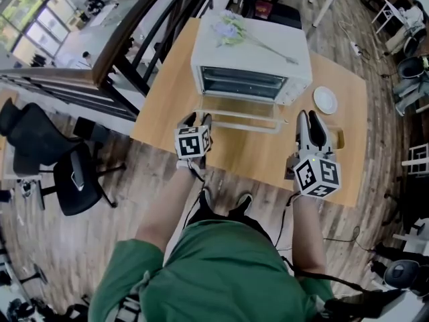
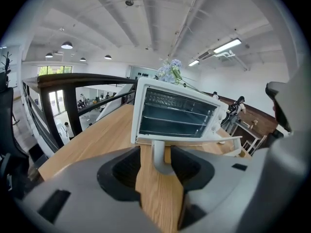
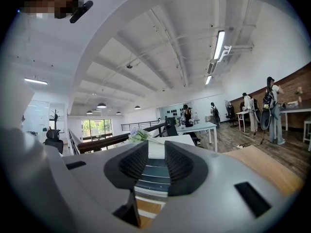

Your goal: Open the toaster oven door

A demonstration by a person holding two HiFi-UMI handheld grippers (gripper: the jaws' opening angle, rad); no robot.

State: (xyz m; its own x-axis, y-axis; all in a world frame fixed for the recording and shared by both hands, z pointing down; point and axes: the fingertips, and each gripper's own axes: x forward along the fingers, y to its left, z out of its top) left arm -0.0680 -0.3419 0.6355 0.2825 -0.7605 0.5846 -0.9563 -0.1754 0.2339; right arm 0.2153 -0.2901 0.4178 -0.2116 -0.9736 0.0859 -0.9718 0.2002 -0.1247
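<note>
Head view: the toaster oven (image 1: 251,62) sits far-centre, its door (image 1: 238,111) lowered toward you. The handle (image 1: 234,124) runs left-right, with your left gripper (image 1: 195,119) at its left end and your right gripper (image 1: 311,121) off right.

Left gripper view: the jaws stand apart around the handle's post (image 2: 161,155), not pinching.

Right gripper view: the jaws are narrowly apart and empty.

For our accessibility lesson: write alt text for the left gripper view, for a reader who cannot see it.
A white toaster oven sits on a wooden table, its racks showing. The left claw is open in the foreground, with one end of the door handle between its pads. Flowers lie on top.
</note>
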